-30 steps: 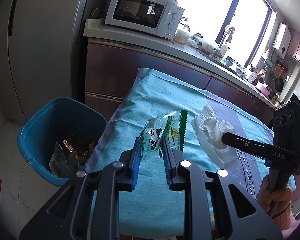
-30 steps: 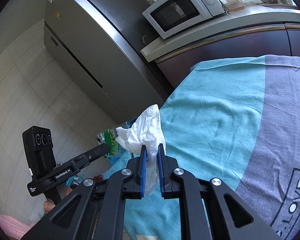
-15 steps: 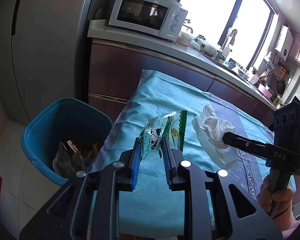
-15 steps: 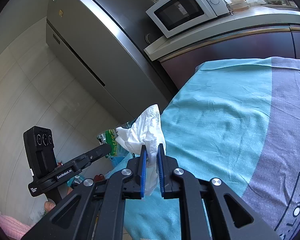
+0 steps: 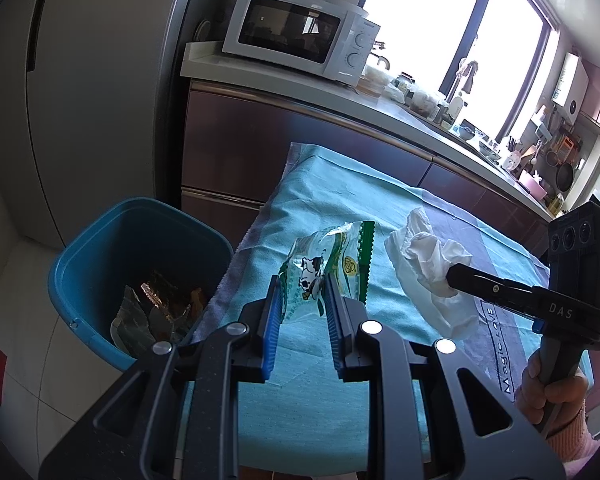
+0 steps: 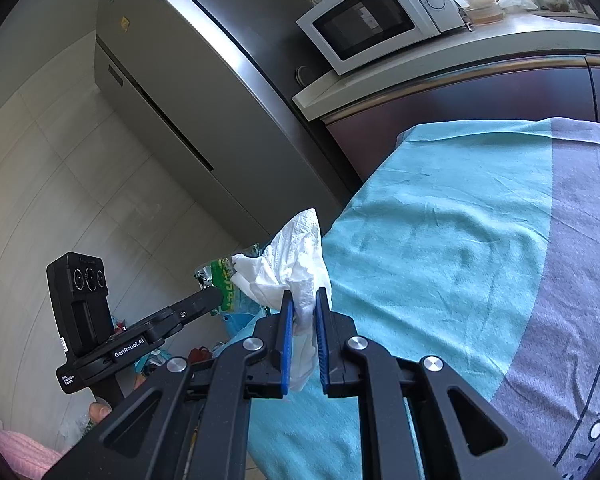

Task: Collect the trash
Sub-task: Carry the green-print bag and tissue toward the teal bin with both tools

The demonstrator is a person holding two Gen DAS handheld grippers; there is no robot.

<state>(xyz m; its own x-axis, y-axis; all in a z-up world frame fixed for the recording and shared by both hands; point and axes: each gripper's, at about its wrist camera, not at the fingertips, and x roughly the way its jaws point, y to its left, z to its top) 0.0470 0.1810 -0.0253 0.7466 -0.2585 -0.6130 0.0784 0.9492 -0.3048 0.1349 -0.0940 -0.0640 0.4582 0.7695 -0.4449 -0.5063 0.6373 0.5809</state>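
Trash is in both grippers, held off the desk point(image 5: 324, 392): we have the left gripper point(image 5: 302, 300) with its fingers narrowed onto a green and white snack wrapper point(image 5: 324, 268), and the right gripper point(image 6: 302, 316) with its fingers nearly closed on a crumpled white tissue point(image 6: 288, 264); both hang over the teal and grey cloth, with the blue bin point(image 5: 96, 264) to the near left on the floor.

We judge the wrapper the weaker hold; it is slick film pinched at one end, so a quick swing toward the bin could let it slide out onto the cloth or floor; the tissue is light and could cling to the pads on release, or drift past the rim; the two grippers sit close together and could knock each other over the narrow bin mouth.

Nearest writing: "GenRobot.AI" on the left gripper's body, "DAS" on the right one's; on the cloth, "Magic LOVE"; the wrapper shows a cartoon cow, its text too small to read; farther off, the microwave point(image 5: 300, 48) badge is illegible.
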